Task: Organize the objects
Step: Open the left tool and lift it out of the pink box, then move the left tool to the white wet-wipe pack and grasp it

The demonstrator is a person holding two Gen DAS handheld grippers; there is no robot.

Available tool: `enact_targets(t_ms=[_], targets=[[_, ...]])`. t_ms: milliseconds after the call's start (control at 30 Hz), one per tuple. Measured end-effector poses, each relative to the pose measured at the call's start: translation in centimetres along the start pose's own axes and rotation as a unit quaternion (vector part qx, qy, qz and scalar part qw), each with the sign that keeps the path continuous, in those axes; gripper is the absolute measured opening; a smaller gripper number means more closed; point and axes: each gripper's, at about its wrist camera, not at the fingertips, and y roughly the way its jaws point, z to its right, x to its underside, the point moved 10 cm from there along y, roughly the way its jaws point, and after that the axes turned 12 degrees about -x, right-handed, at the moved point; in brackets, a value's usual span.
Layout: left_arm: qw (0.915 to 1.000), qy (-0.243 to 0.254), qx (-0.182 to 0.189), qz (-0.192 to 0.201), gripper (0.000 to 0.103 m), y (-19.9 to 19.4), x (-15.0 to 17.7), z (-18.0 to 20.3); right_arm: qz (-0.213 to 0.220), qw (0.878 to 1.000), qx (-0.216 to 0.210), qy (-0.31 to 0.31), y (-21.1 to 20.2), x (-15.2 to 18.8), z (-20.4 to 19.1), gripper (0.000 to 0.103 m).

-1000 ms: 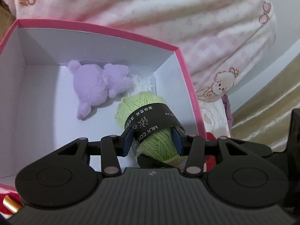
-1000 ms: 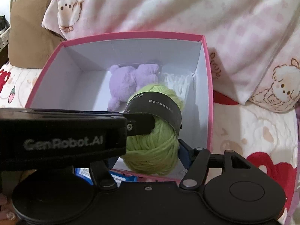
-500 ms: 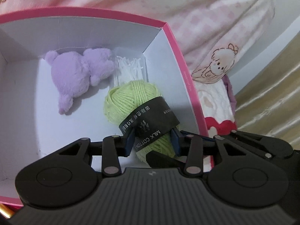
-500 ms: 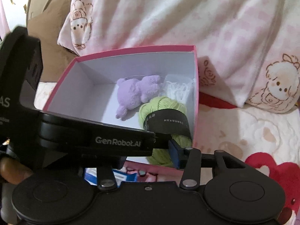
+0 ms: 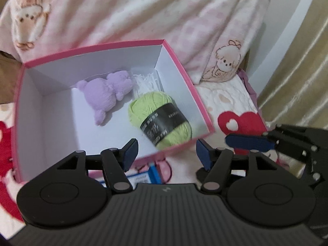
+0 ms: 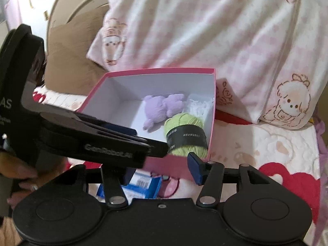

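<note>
A green yarn ball with a black label lies in the pink box, against its right wall. Behind it are a purple plush bear and a white shredded bundle. My left gripper hovers over the box's near rim, its jaws opening with nothing between them. My right gripper sits just outside the box's front wall, its jaws also opening and empty. The left gripper's black housing hides its left finger. The yarn and bear show beyond it.
A blue-and-white packet lies on the bedspread in front of the box. A pink-checked blanket rises behind the box, with a brown cushion at left. A red heart print marks the bed at right. A hand grips the left tool.
Both grippers have let go of the yarn ball and drawn back and up out of the box. The yarn now rests on the box floor.
</note>
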Motion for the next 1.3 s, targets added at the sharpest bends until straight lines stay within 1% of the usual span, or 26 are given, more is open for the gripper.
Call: enact_targets(t_ms=[67,133,300,367,467,533,633,733,867,900,1000,1067,1167,1200,1300], targets=[[0.9999,0.008,-0.007,0.002,0.065,-1.9,0.4,0.0,-0.005,1.0,-0.004,-0.006,-1.2,0.3,-0.9,0.062],[0.9999,0.015,-0.006,0.0,0.07,-3.6,0.8,0.1,-0.011,1.0,-0.01,-0.012,-2.5,0.5,-1.9,0.064],[0.9986,0.052,-0.005,-0.002,0.071,-7.9,1.9,0.7,-0.021,0.999,-0.025,-0.03,-5.4,1.0,-4.6,0.068],[0.9979,0.065,-0.002,-0.005,0.071,-9.3,2.5,0.9,-0.022,0.999,-0.03,-0.035,-6.6,1.5,-5.8,0.069],[0.9966,0.083,-0.003,0.001,0.074,-11.4,3.6,1.0,-0.018,0.998,-0.037,-0.041,-8.4,2.2,-7.0,0.071],[0.996,0.089,-0.006,0.005,0.074,-12.4,4.5,1.0,-0.014,0.998,-0.039,-0.041,-9.5,3.0,-7.6,0.072],[0.9958,0.091,-0.002,0.003,0.077,-13.3,6.0,1.0,-0.02,0.998,-0.051,-0.039,-10.2,4.4,-8.1,0.072],[0.9965,0.083,0.001,-0.003,0.078,-13.3,7.8,0.8,-0.033,0.997,-0.058,-0.041,-10.4,6.0,-8.4,0.073],[0.9965,0.081,0.005,-0.016,0.078,-12.3,10.5,1.0,-0.04,0.997,-0.052,-0.045,-10.1,8.2,-8.4,0.074],[0.9966,0.08,0.007,-0.022,0.078,-12.0,11.2,1.0,-0.041,0.997,-0.052,-0.043,-9.9,8.9,-8.4,0.074],[0.9965,0.055,0.015,-0.062,0.078,-10.5,13.1,0.9,-0.039,0.997,-0.059,-0.036,-9.1,10.7,-8.0,0.074],[0.9957,0.046,0.009,-0.08,0.078,-9.5,13.7,0.9,-0.036,0.997,-0.061,-0.043,-8.0,11.8,-7.5,0.074],[0.9957,0.063,-0.019,-0.064,0.078,-8.5,13.8,1.3,-0.044,0.997,-0.042,-0.055,-5.6,13.4,-6.1,0.075],[0.9957,0.066,-0.022,-0.061,0.078,-8.2,14.0,1.5,-0.044,0.997,-0.036,-0.056,-5.1,13.8,-5.8,0.075],[0.9963,0.049,-0.006,-0.07,0.078,-6.9,15.0,2.0,-0.039,0.998,-0.03,-0.048,-3.9,15.1,-5.1,0.075]])
